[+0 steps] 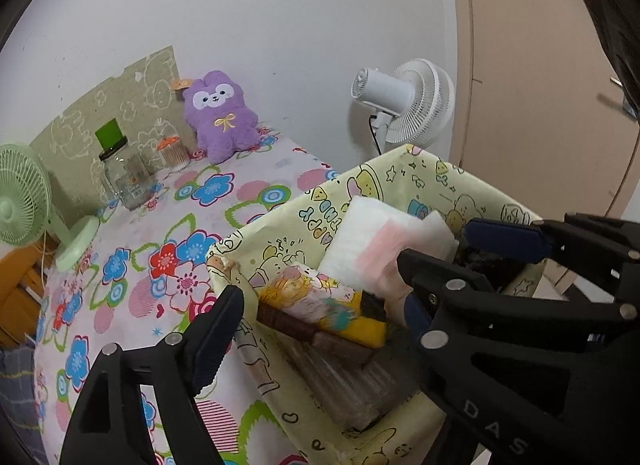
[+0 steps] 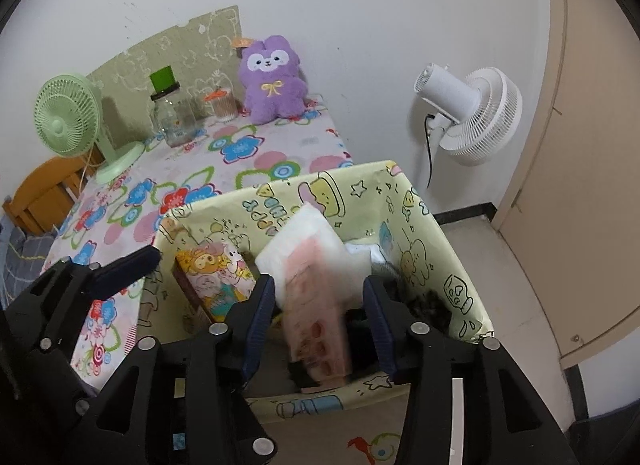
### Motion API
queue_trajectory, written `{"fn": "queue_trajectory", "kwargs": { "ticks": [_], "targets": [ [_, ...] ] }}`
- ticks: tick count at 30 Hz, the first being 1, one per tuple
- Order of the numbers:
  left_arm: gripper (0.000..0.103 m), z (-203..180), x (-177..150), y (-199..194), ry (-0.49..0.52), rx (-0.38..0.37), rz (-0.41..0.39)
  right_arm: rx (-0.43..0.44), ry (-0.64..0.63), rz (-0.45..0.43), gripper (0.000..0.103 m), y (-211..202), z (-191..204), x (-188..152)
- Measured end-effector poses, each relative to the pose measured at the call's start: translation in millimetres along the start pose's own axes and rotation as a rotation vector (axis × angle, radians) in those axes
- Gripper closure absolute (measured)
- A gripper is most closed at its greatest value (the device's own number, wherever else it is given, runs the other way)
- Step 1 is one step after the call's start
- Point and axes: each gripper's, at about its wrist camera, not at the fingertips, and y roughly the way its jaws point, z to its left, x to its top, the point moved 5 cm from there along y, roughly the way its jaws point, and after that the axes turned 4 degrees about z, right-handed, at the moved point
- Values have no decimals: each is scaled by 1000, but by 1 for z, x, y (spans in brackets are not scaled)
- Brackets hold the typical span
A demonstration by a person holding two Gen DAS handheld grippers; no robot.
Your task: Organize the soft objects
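Over the yellow box (image 2: pixel 436 233), right gripper (image 2: pixel 320 305) parted around a loose pink-white pack (image 2: pixel 316 305), left gripper (image 1: pixel 320 305) wide open, its view alone showing brown bars (image 1: pixel 340 369).

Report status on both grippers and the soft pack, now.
Both grippers open, over the yellow cartoon-print box. White-and-pink soft pack loose between right gripper pads, blurred. Left gripper empty. Purple plush toy on table.

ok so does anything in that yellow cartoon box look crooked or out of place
Yes. The white and pink soft pack leans steeply across the yellow cartoon-print box, its top corner poking near the rim instead of lying flat. It looks blurred, as if dropping between the right gripper's open fingers. The picture book beside it also sits tilted.
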Motion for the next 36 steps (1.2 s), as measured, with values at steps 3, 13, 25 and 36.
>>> {"fn": "queue_trajectory", "kwargs": {
  "ticks": [3, 13, 25, 36],
  "targets": [
    [19, 1, -2, 1, 17, 7, 1, -2, 1, 8, 48, 2, 1, -3],
    [20, 8, -8, -4, 46, 3, 3, -10, -3, 21, 46, 1, 11, -9],
    [19, 30, -25, -16, 66, 2, 8, -15, -3, 44, 46, -3, 39, -17],
    [6, 76, -27, -72, -68, 29, -108, 45, -48, -73, 21, -41, 83, 2]
  ]
}}
